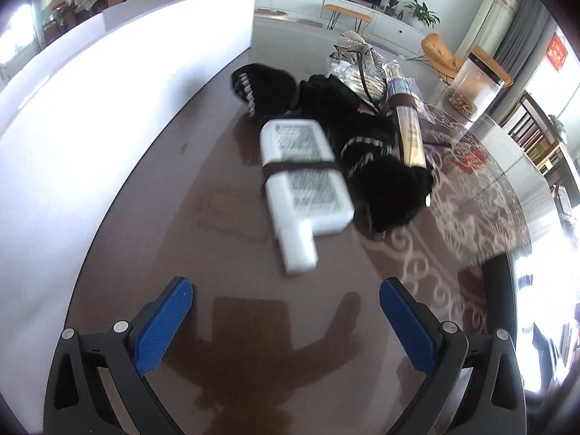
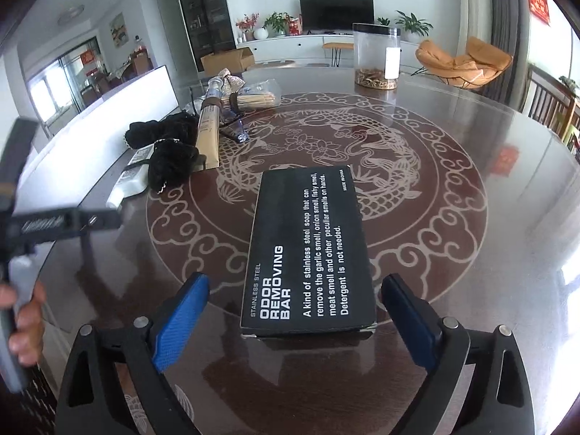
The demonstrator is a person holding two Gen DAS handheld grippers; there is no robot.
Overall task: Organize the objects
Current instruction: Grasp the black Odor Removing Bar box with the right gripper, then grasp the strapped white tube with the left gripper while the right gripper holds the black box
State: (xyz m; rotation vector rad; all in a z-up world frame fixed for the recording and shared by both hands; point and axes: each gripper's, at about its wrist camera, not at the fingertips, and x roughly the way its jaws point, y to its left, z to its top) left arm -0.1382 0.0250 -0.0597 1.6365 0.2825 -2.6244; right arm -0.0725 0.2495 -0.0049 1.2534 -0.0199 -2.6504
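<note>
Between the spread blue pads of the right hand-held gripper (image 2: 293, 313) lies a black box (image 2: 308, 250), flat on the patterned surface (image 2: 453, 217), touching neither pad. Well beyond the box sit a white bottle (image 1: 302, 181), black fluffy items (image 1: 384, 185) and a tan tube (image 1: 409, 134). Left hand-held gripper (image 1: 286, 320) hovers spread, empty.

Past the far edge of the round table (image 2: 507, 152) we see a television (image 2: 336, 12) on a white cabinet (image 2: 290, 45). An orange lounge chair (image 2: 460, 63) sits to its right.
</note>
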